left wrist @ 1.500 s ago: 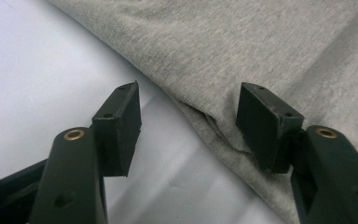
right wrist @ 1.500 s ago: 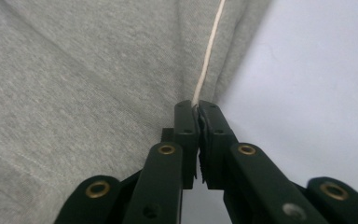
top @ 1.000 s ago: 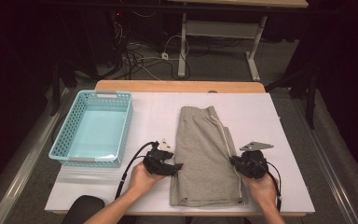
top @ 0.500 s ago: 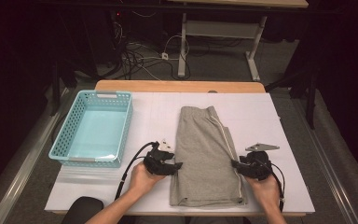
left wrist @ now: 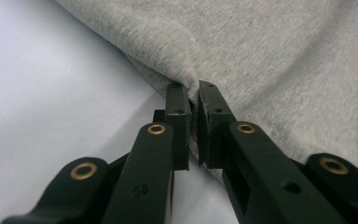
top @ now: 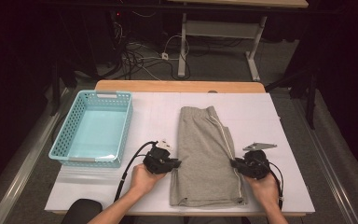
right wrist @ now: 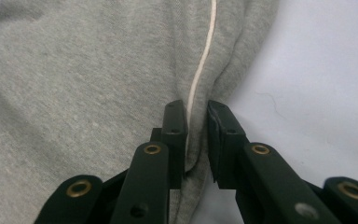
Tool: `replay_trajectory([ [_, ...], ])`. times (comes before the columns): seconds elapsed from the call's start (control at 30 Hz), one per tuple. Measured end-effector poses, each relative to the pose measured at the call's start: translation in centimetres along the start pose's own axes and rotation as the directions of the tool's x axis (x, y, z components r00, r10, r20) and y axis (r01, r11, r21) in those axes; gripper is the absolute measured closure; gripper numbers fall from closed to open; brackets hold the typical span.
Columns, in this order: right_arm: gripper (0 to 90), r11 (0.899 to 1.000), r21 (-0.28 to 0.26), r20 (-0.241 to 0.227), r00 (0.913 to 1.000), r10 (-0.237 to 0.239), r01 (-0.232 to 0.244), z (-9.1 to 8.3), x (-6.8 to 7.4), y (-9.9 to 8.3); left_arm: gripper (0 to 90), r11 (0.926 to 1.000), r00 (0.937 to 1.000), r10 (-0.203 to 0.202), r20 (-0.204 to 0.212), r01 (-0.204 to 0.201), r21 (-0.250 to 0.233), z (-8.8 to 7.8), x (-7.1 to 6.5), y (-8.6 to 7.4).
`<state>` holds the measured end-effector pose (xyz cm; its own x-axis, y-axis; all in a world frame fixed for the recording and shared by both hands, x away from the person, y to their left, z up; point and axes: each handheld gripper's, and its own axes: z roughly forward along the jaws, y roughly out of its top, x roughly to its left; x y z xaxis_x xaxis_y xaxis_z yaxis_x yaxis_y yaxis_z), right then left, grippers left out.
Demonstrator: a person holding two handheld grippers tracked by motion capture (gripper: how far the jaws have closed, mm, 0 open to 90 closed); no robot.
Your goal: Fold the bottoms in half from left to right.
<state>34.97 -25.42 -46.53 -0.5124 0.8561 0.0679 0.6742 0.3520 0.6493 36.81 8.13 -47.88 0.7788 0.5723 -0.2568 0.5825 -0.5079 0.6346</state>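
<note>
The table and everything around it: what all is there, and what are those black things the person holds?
Shorts: one pair, grey with a white side stripe, folded lengthwise on the table's middle.
Basket: one, light blue, empty, at the table's left.
Table: one, white top, wooden far edge.
Cables: several, dark and white, on the floor behind.
Desk frame: one, pale, behind the table.
Left gripper: black, jaws just closed, pinching the shorts' left edge.
Right gripper: black, jaws just closing around the striped right edge.
Hands: two, holding the grippers.

On the worktop (top: 279, 116) the shorts (top: 206, 154) lie right of the basket (top: 93, 128), with the left gripper (top: 176, 164) at their left edge and the right gripper (top: 233, 163) at their right.
</note>
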Motion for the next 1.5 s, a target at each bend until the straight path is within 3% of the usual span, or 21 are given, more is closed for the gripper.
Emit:
replay_trajectory([
  [0.33,80.3,1.0,-0.004,-0.016,0.9997,-0.02,0.02,0.0,0.5,0.1,83.8,0.9999,0.9999,-0.013,0.002,0.013,0.006,-1.1,0.1,-0.3],
  [0.5,80.4,0.999,-0.001,-0.041,0.9983,-0.041,0.041,0.3,1.0,0.4,83.9,0.9992,0.9992,-0.04,-0.004,0.04,0.0,-1.8,0.4,-0.8],
  [0.93,80.4,0.994,0.001,-0.098,0.9891,-0.109,0.11,1.1,2.6,1.3,83.8,0.9963,0.996,-0.086,-0.025,0.086,0.002,-3.5,0.4,-2.8],
  [1.23,80.3,0.988,0.004,-0.132,0.9798,-0.151,0.152,1.8,3.9,2.0,83.7,0.9905,0.9896,-0.137,-0.045,0.136,-0.019,-4.9,1.0,-4.0],
  [1.5,78.1,0.987,0.0,-0.137,0.9771,-0.162,0.164,2.1,4.2,2.1,79.9,0.9899,0.9883,-0.14,-0.061,0.138,-0.03,-4.8,1.2,-4.5],
])
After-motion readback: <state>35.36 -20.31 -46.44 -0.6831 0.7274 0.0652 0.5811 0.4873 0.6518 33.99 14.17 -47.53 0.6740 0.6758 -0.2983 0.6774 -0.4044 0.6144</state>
